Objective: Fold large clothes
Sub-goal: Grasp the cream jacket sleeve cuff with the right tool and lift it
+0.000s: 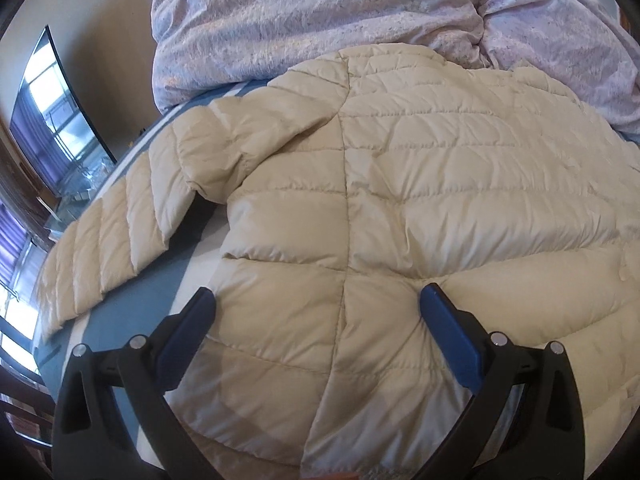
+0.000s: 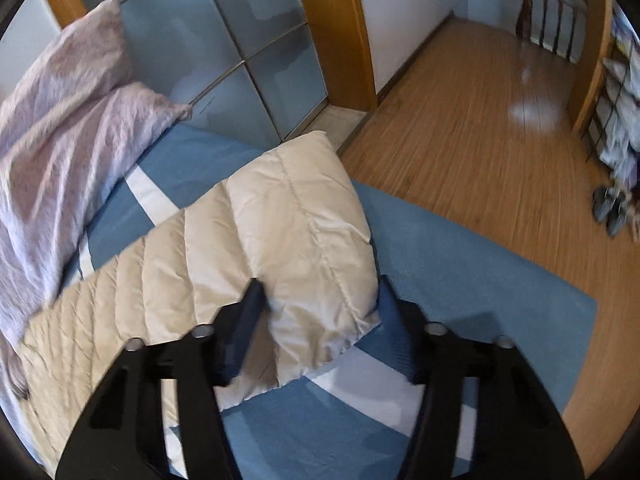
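while a cream quilted puffer jacket (image 1: pixel 400 184) lies spread flat across a blue-and-white striped bedsheet (image 1: pixel 160 300), the left gripper (image 1: pixel 316 300) hovers low over its lower body panel with the jaws spread wide, the blue-padded fingers (image 1: pixel 448 332) straddling the padded fabric on either side of a vertical seam without pinching it. one sleeve (image 1: pixel 120 232) stretches away toward the bed's left edge. a crumpled lilac duvet (image 1: pixel 320 20) is heaped at the far side, touching the jacket's top edge. on the opposite side, the right gripper (image 2: pixel 320 292) is also open wide, its left finger pressing on the end of the other sleeve (image 2: pixel 280 248), its right finger just past the cuff over the sheet. beyond the bed, a wooden plank floor (image 2: pixel 480 120) and frosted glass sliding doors (image 2: pixel 224 52) are visible.
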Demonstrator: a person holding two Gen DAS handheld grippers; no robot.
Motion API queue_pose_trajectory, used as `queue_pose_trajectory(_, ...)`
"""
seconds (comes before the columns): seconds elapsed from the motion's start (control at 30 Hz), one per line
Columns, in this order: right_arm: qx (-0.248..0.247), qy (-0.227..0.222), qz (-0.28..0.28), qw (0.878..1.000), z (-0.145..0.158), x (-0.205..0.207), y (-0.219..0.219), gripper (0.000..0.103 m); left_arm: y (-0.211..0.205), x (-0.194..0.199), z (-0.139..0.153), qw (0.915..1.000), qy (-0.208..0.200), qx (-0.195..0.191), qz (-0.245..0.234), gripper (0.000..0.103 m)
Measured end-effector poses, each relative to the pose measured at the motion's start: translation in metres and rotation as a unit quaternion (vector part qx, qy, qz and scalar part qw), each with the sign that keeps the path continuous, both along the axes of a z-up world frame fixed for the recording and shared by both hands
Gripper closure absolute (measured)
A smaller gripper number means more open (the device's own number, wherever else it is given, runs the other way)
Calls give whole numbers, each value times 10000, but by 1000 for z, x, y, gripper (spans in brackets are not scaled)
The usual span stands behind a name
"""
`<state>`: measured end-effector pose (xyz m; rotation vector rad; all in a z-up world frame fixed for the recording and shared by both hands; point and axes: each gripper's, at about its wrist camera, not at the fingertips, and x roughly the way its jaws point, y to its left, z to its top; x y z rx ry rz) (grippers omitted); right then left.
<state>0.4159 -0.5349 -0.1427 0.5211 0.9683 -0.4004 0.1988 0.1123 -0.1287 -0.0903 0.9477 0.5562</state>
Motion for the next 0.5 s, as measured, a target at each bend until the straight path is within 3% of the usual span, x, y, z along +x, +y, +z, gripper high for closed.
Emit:
queue_pose_trajectory(0.07,178,-153,63,9997,1,-1,2,85,1,0,-1,10000,-16,-57,20,2)
queue_pose_trajectory(0.13,5,-155,43,9999,6,2,9,90,2,-1,-1,9999,-31,-114,36,2)
queue_pose_trajectory(0.3,-878,-390,635,9934,47,19,67,93,5,-1,-2,9996,-71,-255,57,2)
queue_pose_trajectory(0.5,-1086,-804,1911,9722,86,40,184,93,7,-2,-2,9992,-104,-372,68,2)
